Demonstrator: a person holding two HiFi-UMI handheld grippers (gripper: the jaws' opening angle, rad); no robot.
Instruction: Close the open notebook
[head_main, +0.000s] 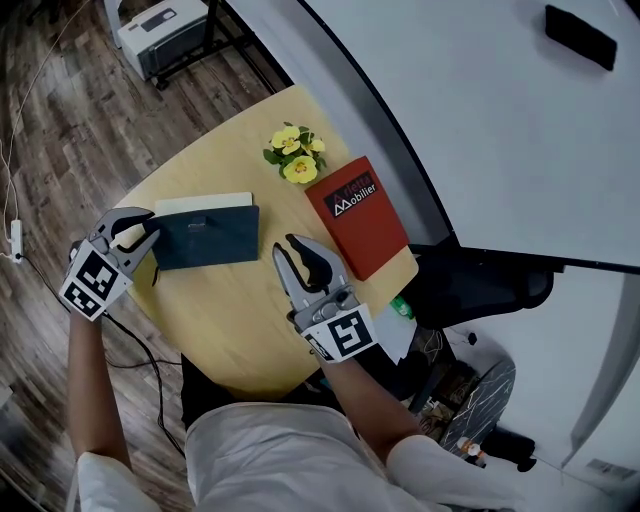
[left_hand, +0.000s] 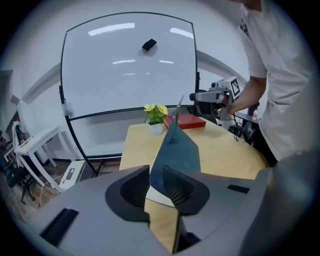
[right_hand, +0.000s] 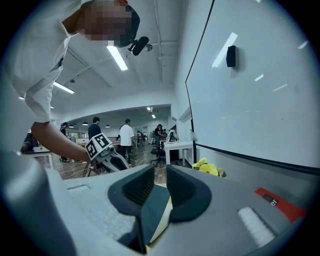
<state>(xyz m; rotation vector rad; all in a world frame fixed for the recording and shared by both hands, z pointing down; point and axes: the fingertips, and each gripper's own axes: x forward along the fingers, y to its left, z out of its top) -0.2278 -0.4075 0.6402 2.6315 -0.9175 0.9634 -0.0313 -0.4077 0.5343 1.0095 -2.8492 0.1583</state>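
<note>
On the round pale wooden desk (head_main: 235, 325) lies the dark teal rectangular notebook (head_main: 205, 238), its cover lifted at a slant over the cream pages (head_main: 205, 203). The left tool (head_main: 150, 224) has its jaws a little apart around the cover's edge, not visibly pinching it. The right tool (head_main: 289, 246) hovers just beside the notebook's opposite edge, jaws narrowly apart, gripping nothing.

Half-closed dark teal notebook (head_main: 205, 236)
</note>
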